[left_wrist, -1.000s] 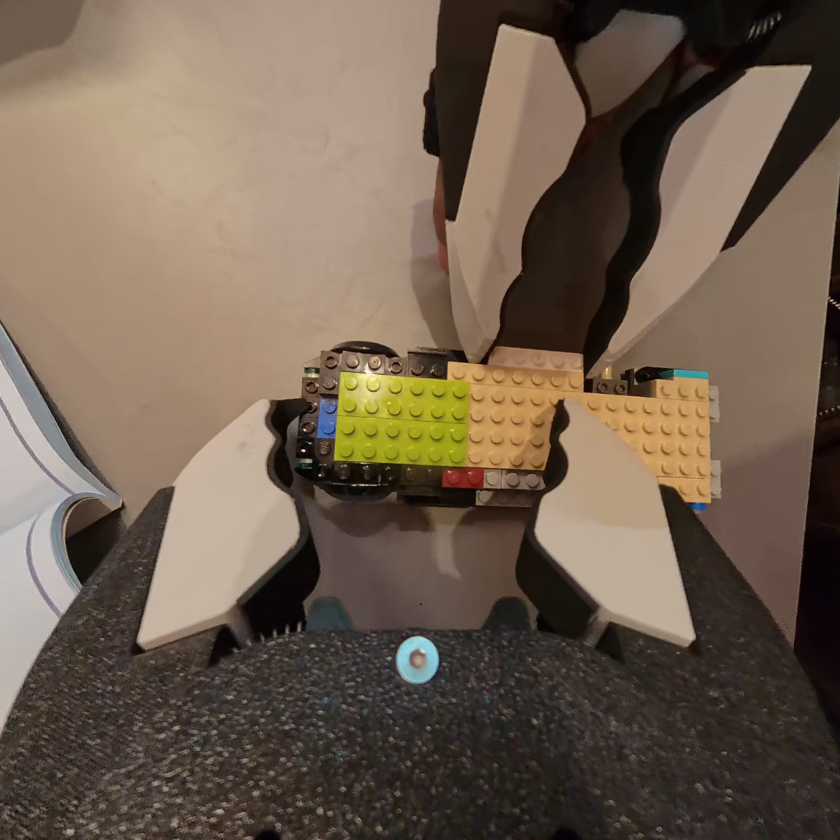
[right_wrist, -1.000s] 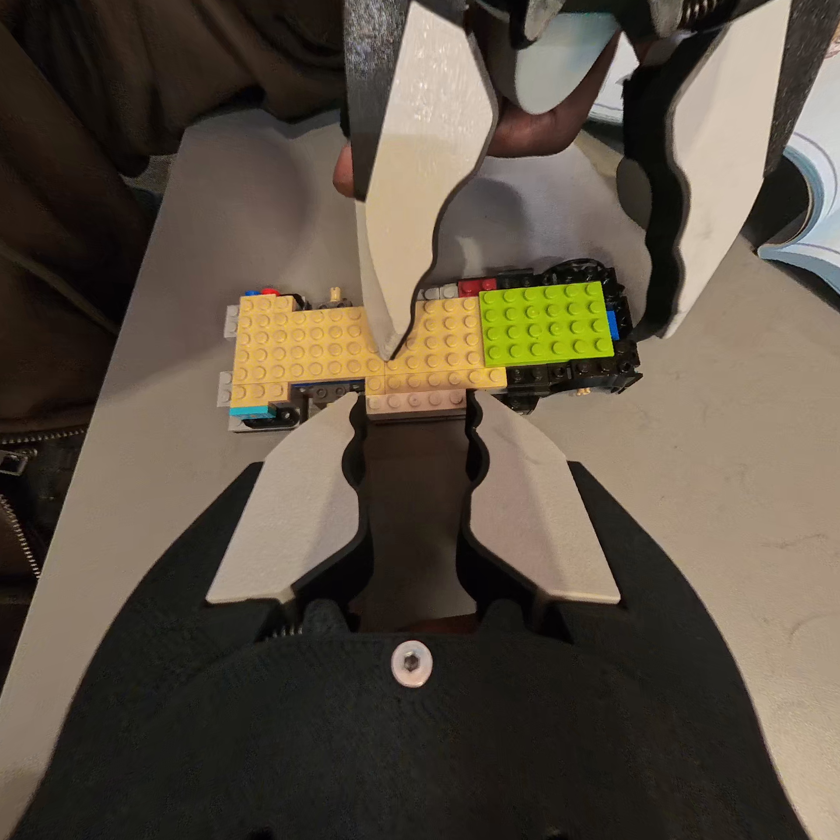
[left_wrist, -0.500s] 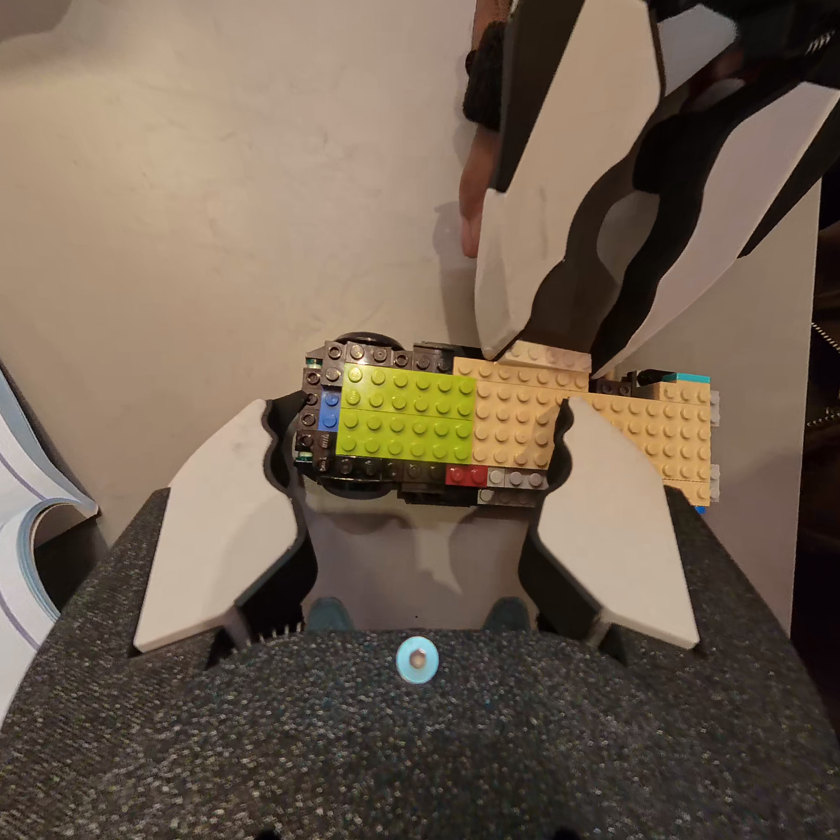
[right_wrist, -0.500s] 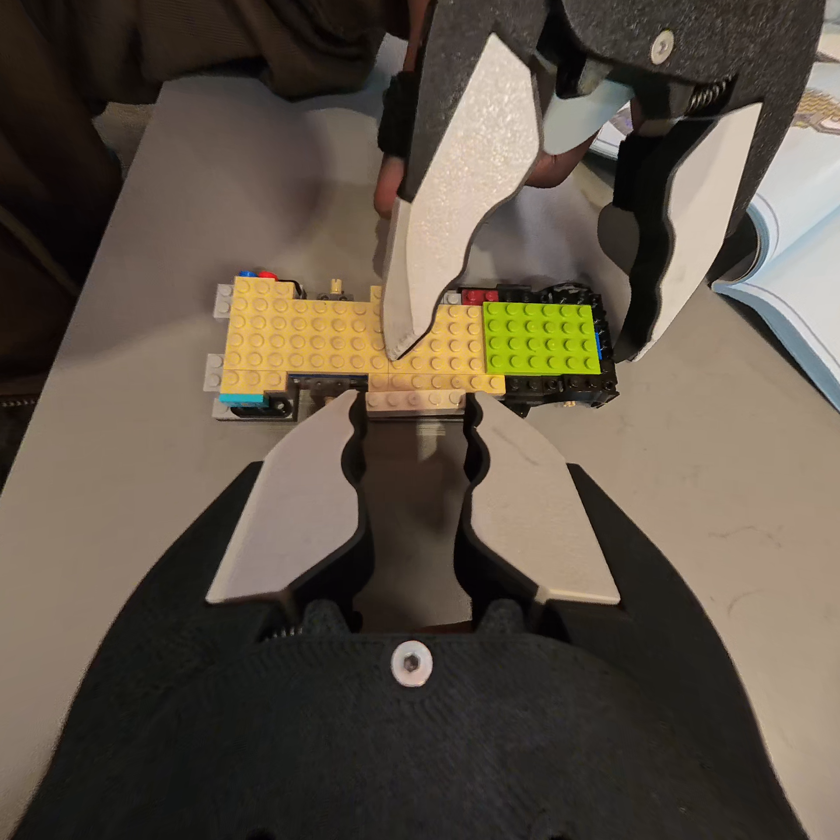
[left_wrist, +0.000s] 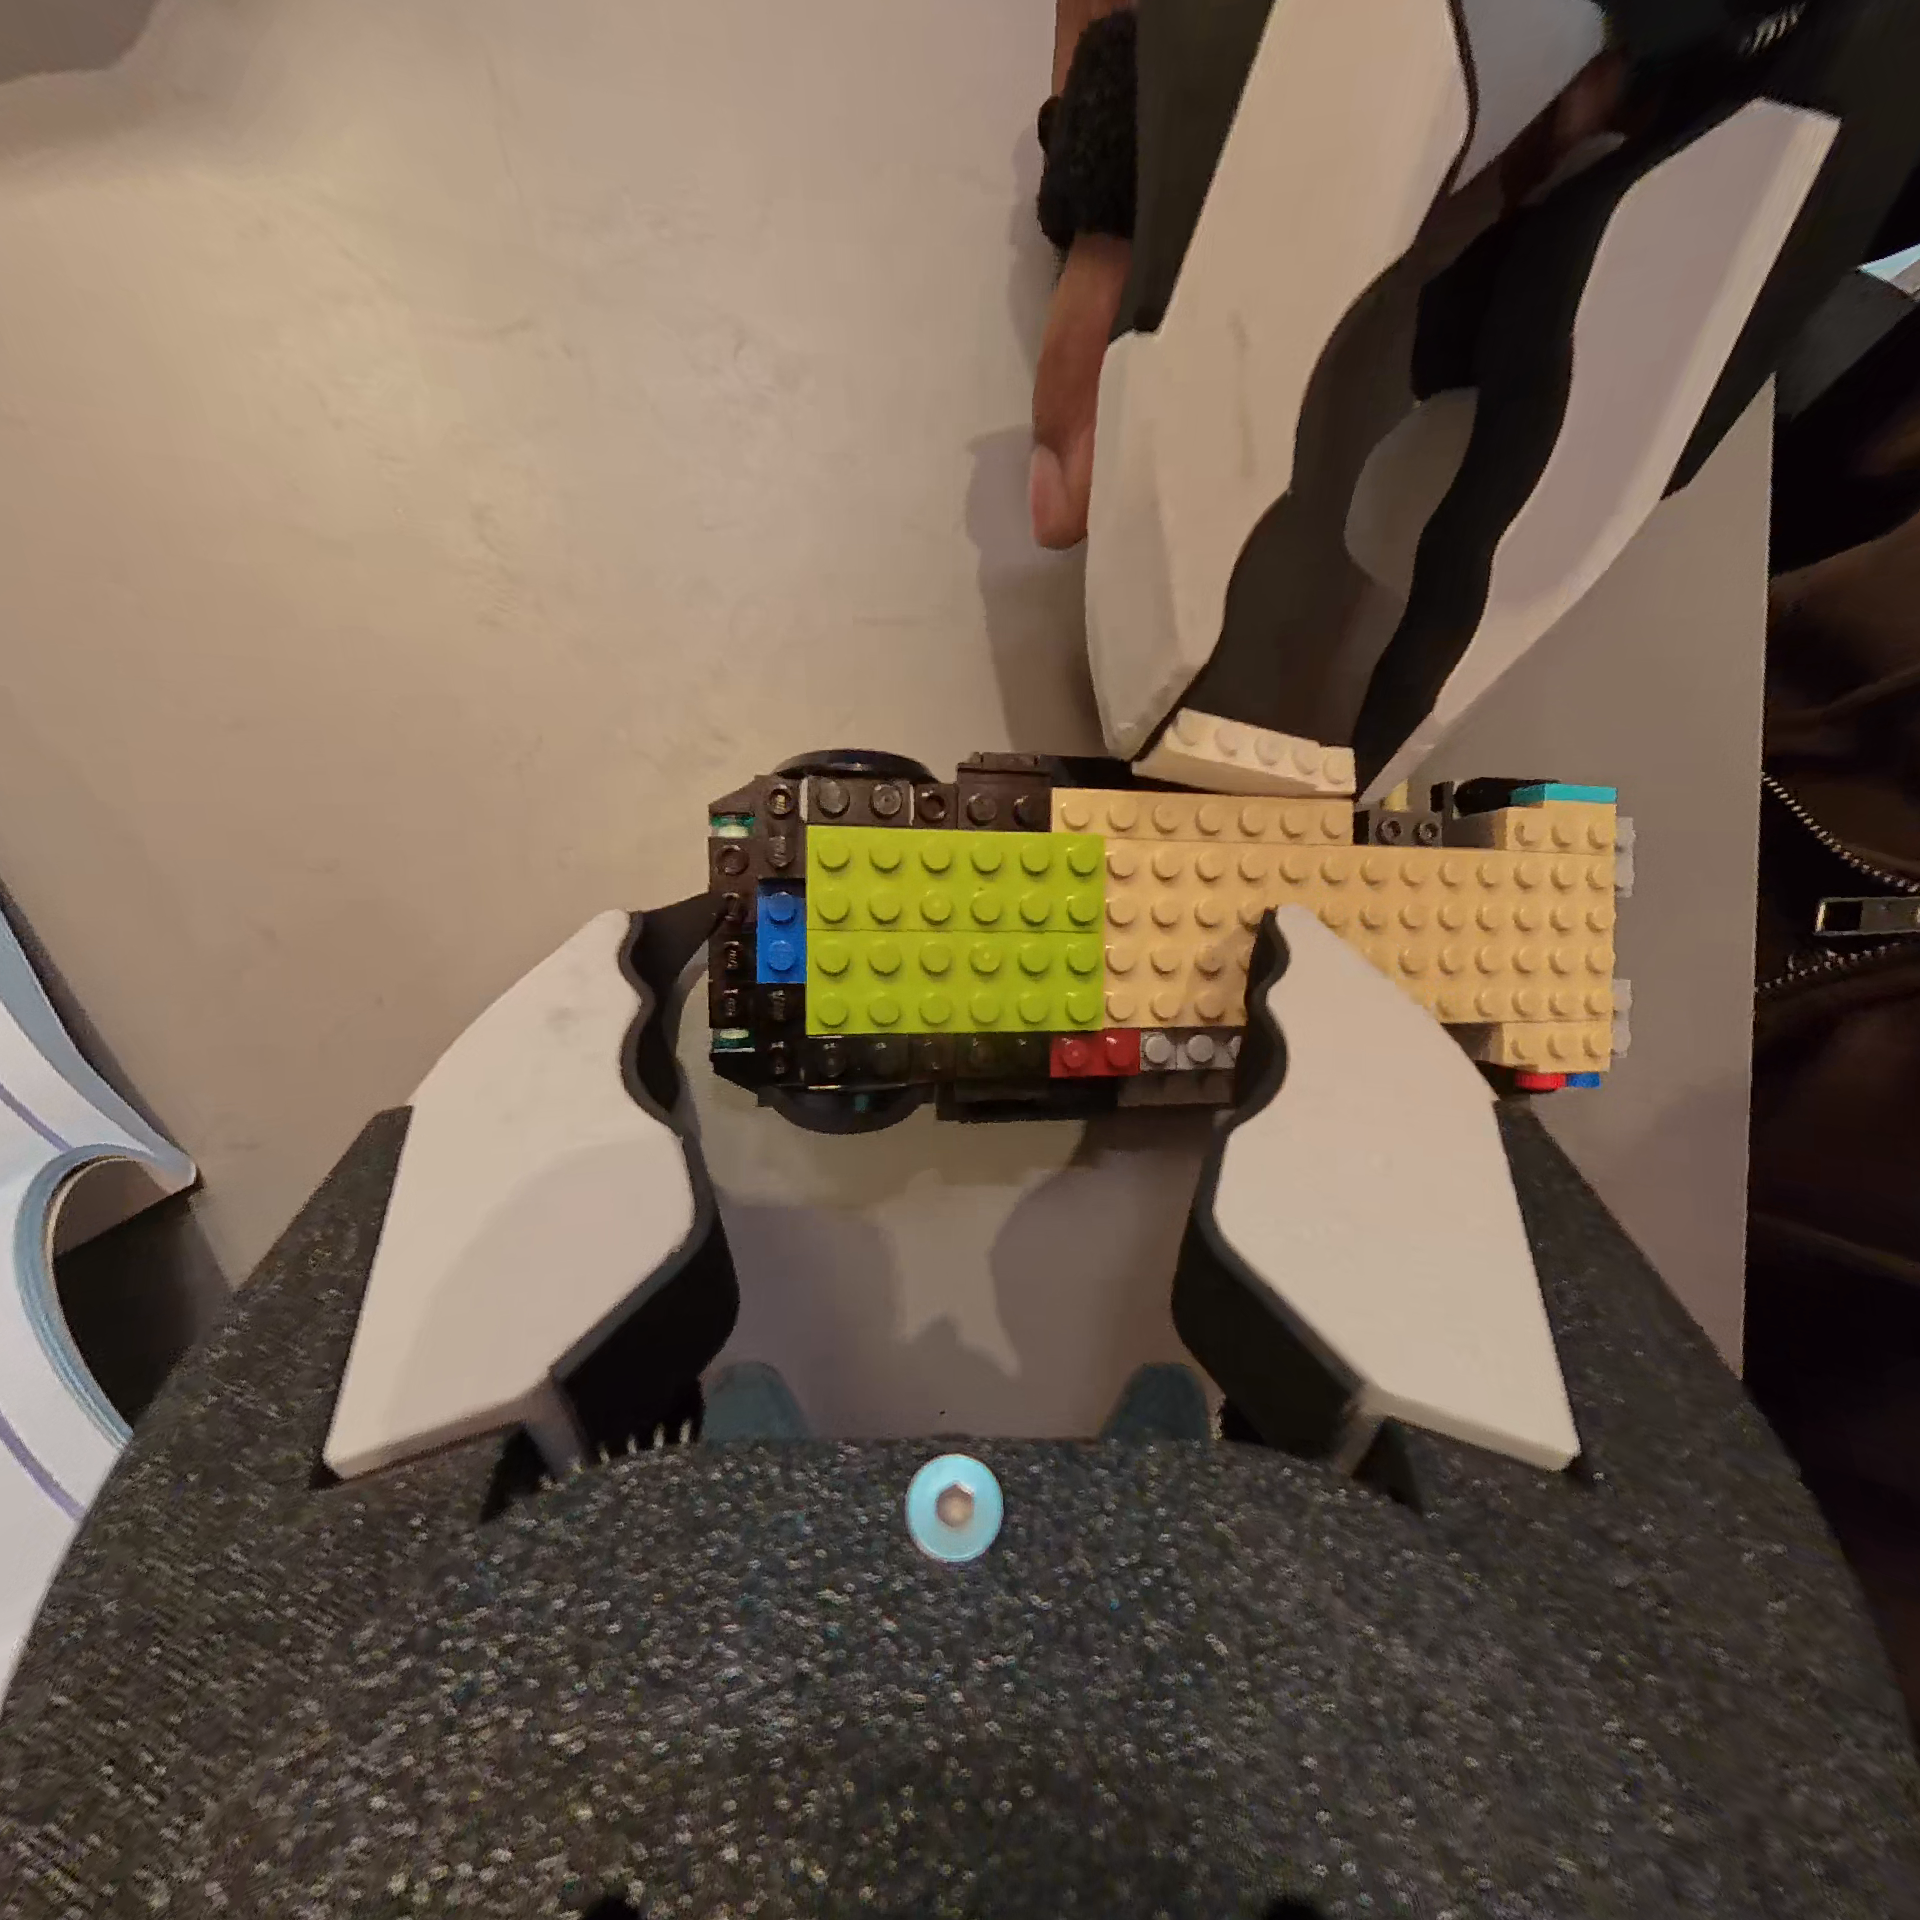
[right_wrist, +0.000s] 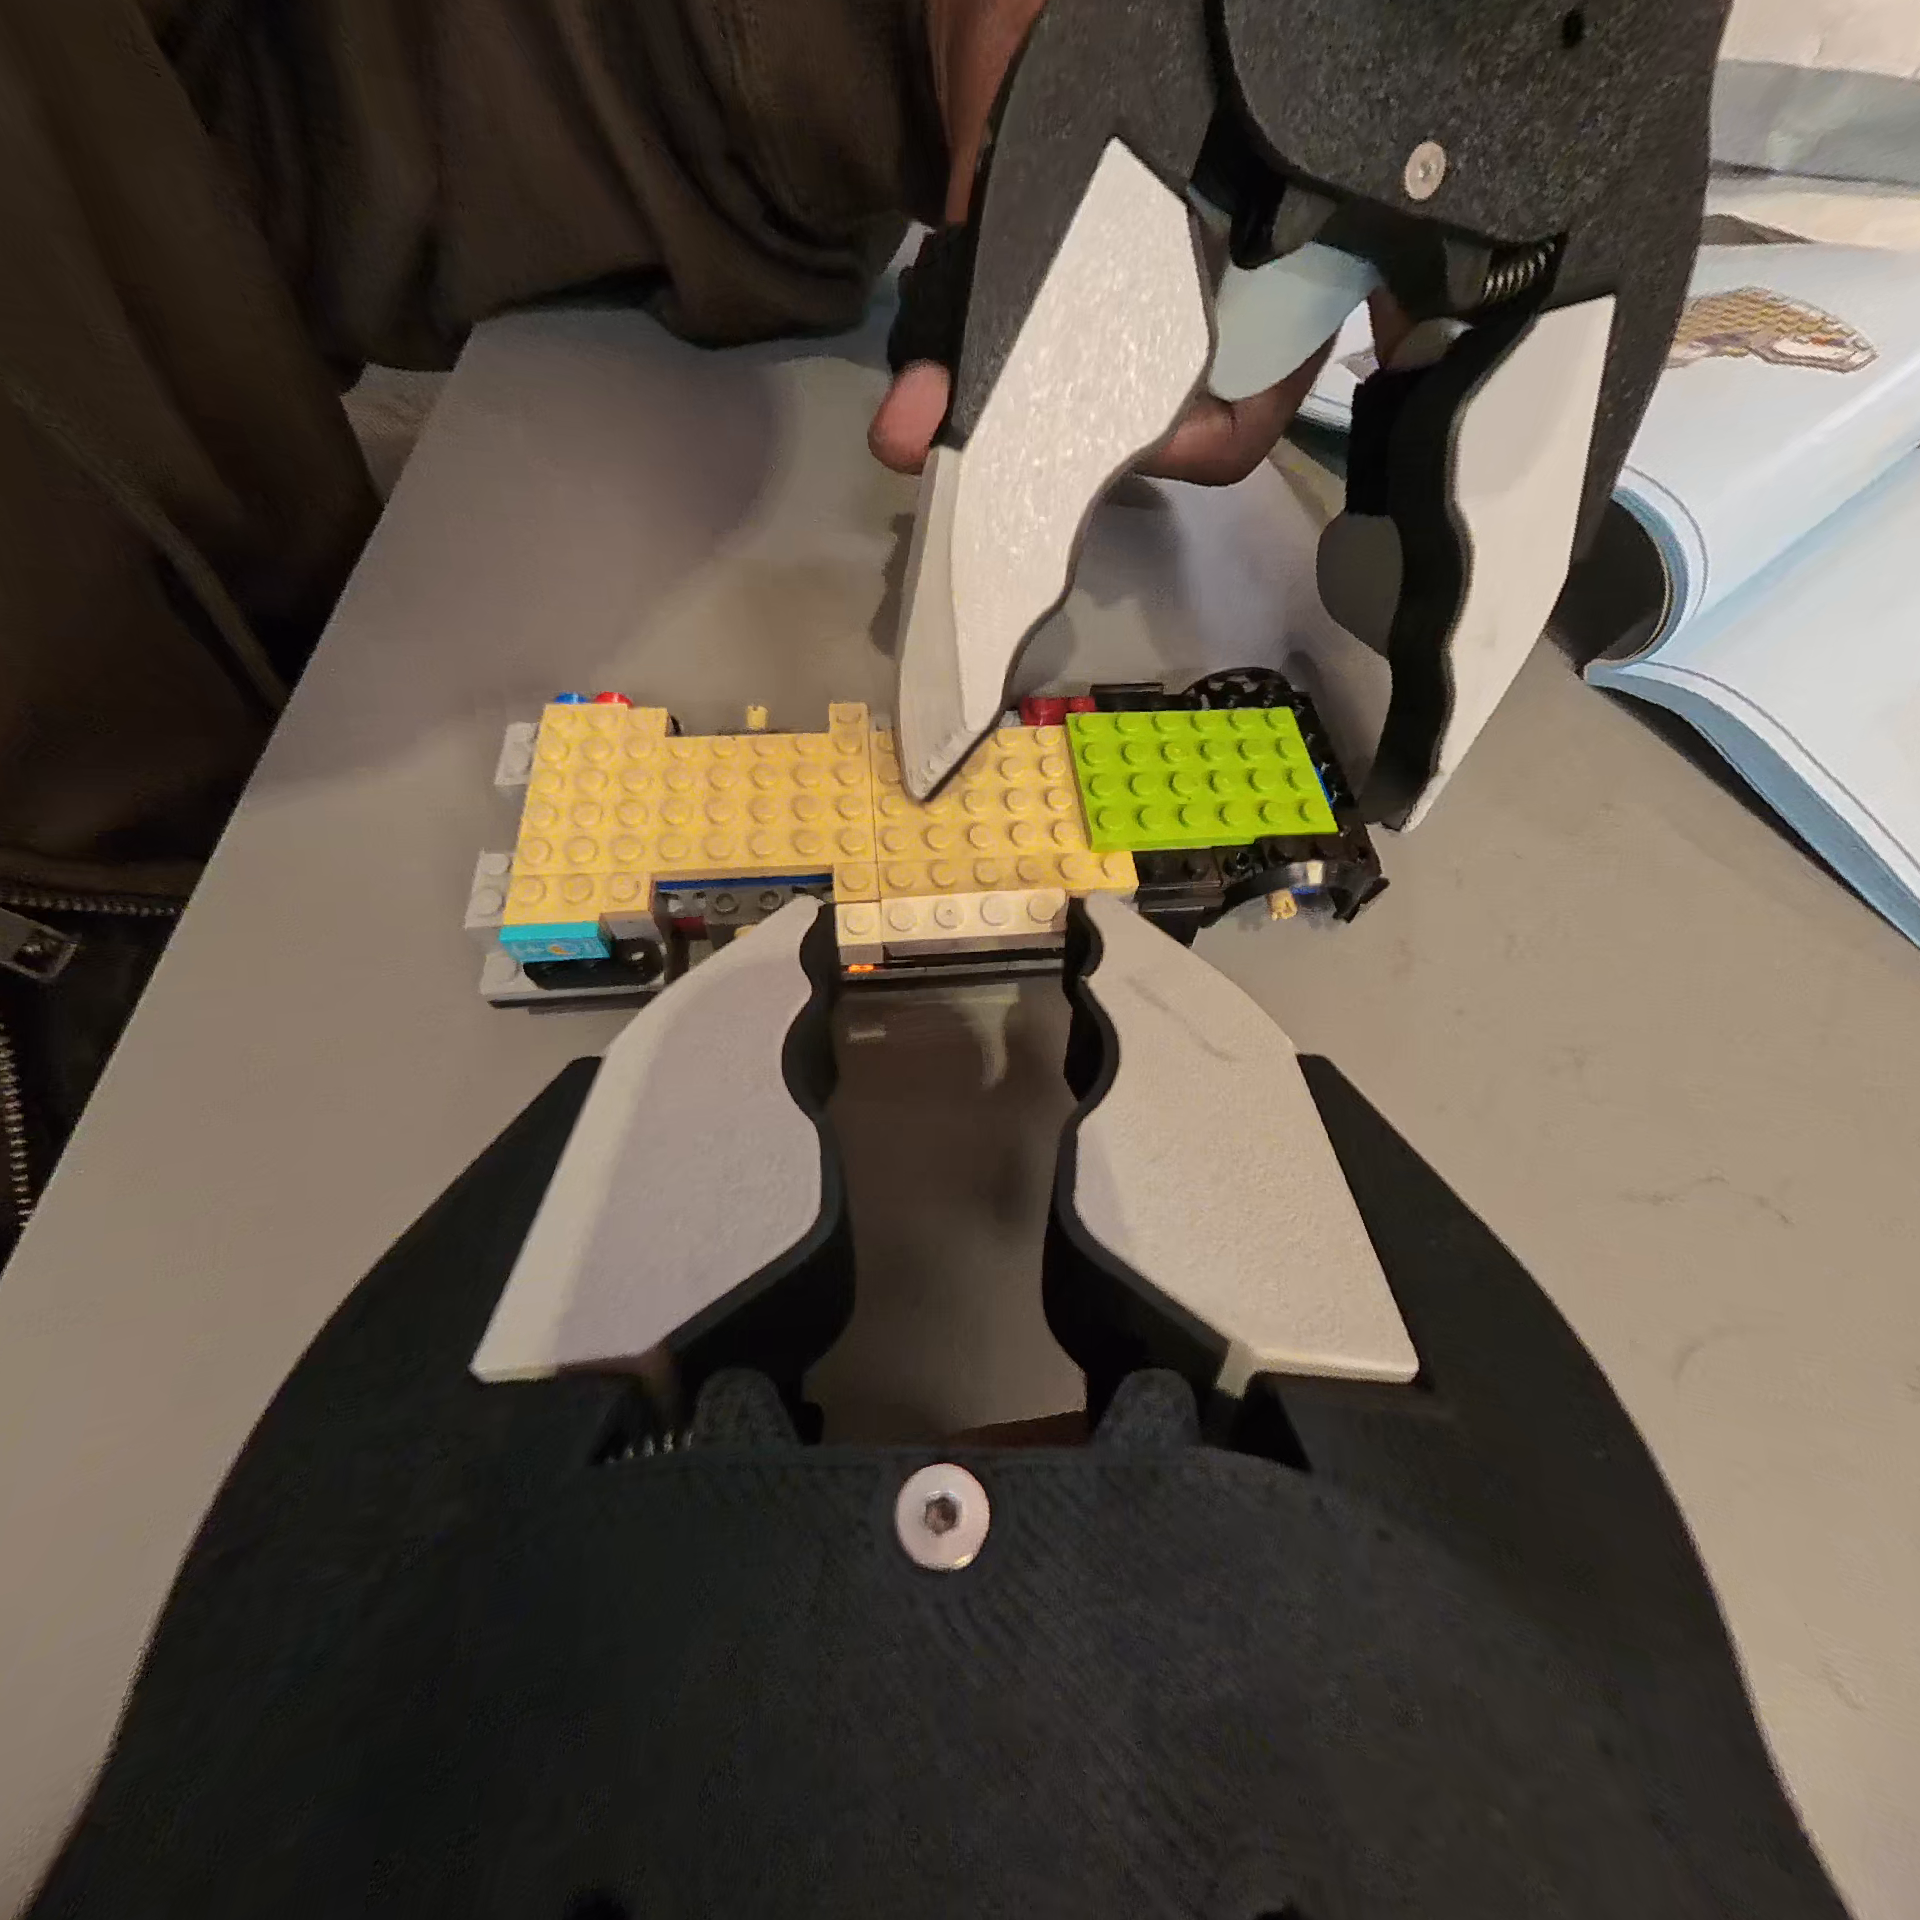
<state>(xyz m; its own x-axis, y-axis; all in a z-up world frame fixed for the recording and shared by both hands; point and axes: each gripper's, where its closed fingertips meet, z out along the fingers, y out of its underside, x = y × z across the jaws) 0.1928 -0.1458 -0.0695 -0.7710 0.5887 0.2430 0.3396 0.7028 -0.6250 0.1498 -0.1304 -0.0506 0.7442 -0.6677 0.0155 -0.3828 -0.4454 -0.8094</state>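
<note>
A flat brick model (left_wrist: 1164, 914) lies on the grey table (left_wrist: 416, 520), with tan plates, a lime green plate (left_wrist: 956, 935) and a black end with wheels. My left gripper (left_wrist: 951, 925) is open wide over the green end. One fingertip (right_wrist: 935, 769) rests on top of the tan plates, and the other (right_wrist: 1397, 800) stands beside the black end. My right gripper (right_wrist: 951, 920) is shut on a pale cream four-stud brick (right_wrist: 966, 912) at the model's long edge. In the left wrist view this brick (left_wrist: 1242, 753) sits tilted between the right gripper's fingertips (left_wrist: 1127, 727).
An open booklet lies at the table's side (right_wrist: 1787, 644), its edge also in the left wrist view (left_wrist: 62, 1226). A person's dark jacket (right_wrist: 312, 312) is beyond the table edge. A gloved hand (left_wrist: 1075, 343) holds the right gripper.
The cream brick lay flat against the model's edge and has tipped up in my right gripper, which has risen and leaned. My left gripper stays over the green end.
</note>
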